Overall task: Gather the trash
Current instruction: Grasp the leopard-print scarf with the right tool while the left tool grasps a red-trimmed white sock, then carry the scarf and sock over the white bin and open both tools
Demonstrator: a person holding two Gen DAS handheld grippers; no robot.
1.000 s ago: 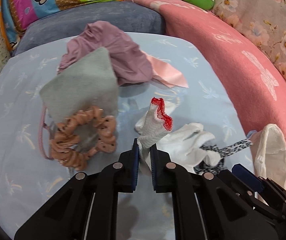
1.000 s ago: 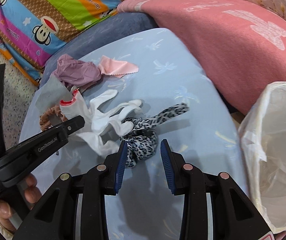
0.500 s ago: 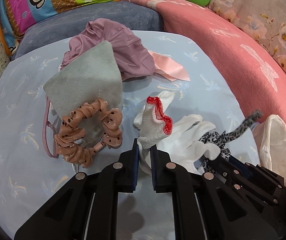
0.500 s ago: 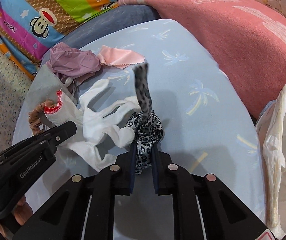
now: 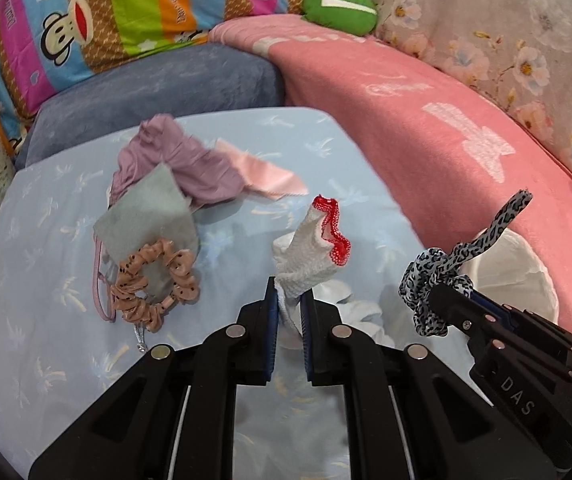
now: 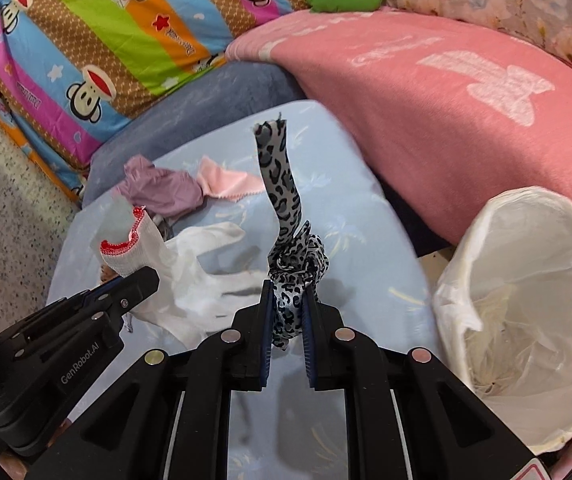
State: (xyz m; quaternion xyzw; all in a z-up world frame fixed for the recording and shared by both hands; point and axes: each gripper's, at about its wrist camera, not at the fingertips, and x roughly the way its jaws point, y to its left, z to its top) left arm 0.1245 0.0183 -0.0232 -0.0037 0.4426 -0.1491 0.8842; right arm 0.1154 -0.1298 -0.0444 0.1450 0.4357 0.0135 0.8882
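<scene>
Trash: glove [image 5: 310, 252] and leopard band [image 6: 290, 276], both lifted off table [image 5: 45, 320], left of bin [image 6: 526, 300].
Left gripper [image 5: 288, 312]: pinching glove cuff.
Right gripper [image 6: 288, 312]: just closed, pinching band knot.
Advice: carry each over bin mouth before releasing; keep dangling tails clear of rim.
Markings: "GenRobot.AI" on left gripper, "DAS" on right.

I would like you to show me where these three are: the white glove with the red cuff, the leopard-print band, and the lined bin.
white glove [image 5: 310, 256], left wrist view, on the knitted wrist part below the red cuff.
leopard-print band [image 6: 283, 196], right wrist view, on the upright tail.
lined bin [image 6: 526, 280], right wrist view, on the inner wall of the liner.
</scene>
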